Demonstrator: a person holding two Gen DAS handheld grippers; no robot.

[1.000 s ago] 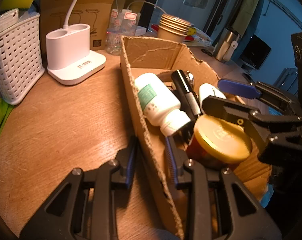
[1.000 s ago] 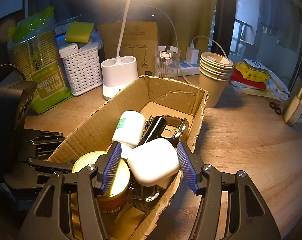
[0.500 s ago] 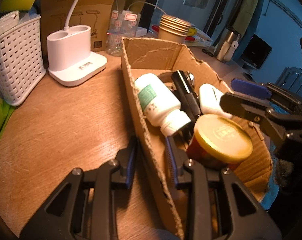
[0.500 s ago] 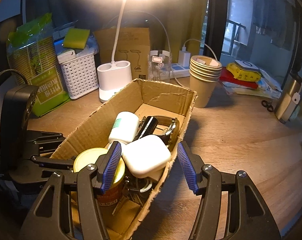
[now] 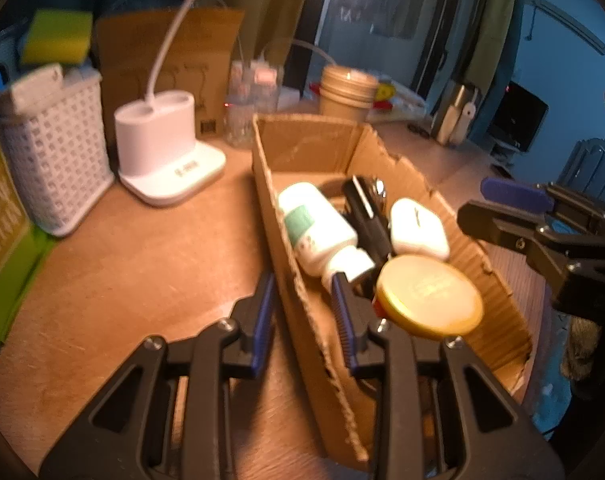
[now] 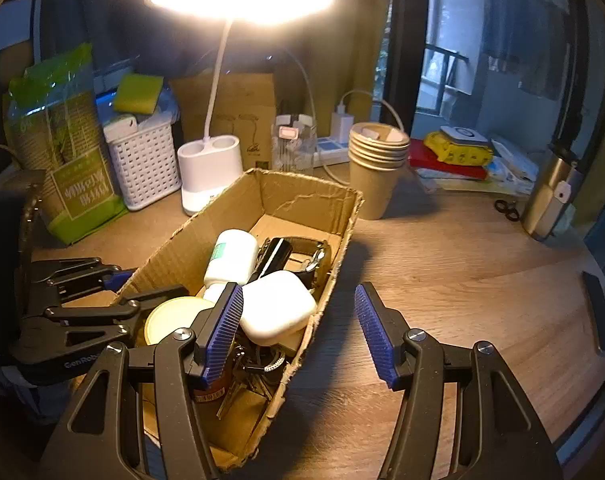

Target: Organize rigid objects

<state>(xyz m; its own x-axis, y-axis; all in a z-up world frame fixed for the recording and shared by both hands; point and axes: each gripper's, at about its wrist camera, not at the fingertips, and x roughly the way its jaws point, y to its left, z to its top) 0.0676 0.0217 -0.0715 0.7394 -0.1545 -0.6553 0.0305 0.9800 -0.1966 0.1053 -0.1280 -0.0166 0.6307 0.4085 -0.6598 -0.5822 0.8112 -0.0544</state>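
A cardboard box [image 5: 314, 136] [image 6: 302, 196] sits on the wooden desk. It holds a white pill bottle [image 5: 314, 224] [image 6: 232, 256], a white earbud case [image 5: 418, 226] [image 6: 278, 308], a yellow-lidded jar [image 5: 428, 296] [image 6: 168, 320], a black cylinder [image 5: 366, 212], a watch and keys. My left gripper [image 5: 304, 312] straddles the box's left wall, its pads either side of the cardboard with a gap showing. My right gripper [image 6: 298, 334] is open and empty, straddling the box's right wall. It also shows in the left wrist view [image 5: 514, 208].
A white lamp base [image 6: 210, 168] [image 5: 162, 152], white basket [image 6: 142, 164], green package [image 6: 62, 140], brown carton, clear organiser and stack of paper cups [image 6: 376, 168] stand behind the box. A metal flask [image 6: 550, 196], scissors and books lie at the right.
The right gripper drew back from over the earbud case and moved right, so the box's right wall now lies between its fingers. The left gripper stays on the left wall.
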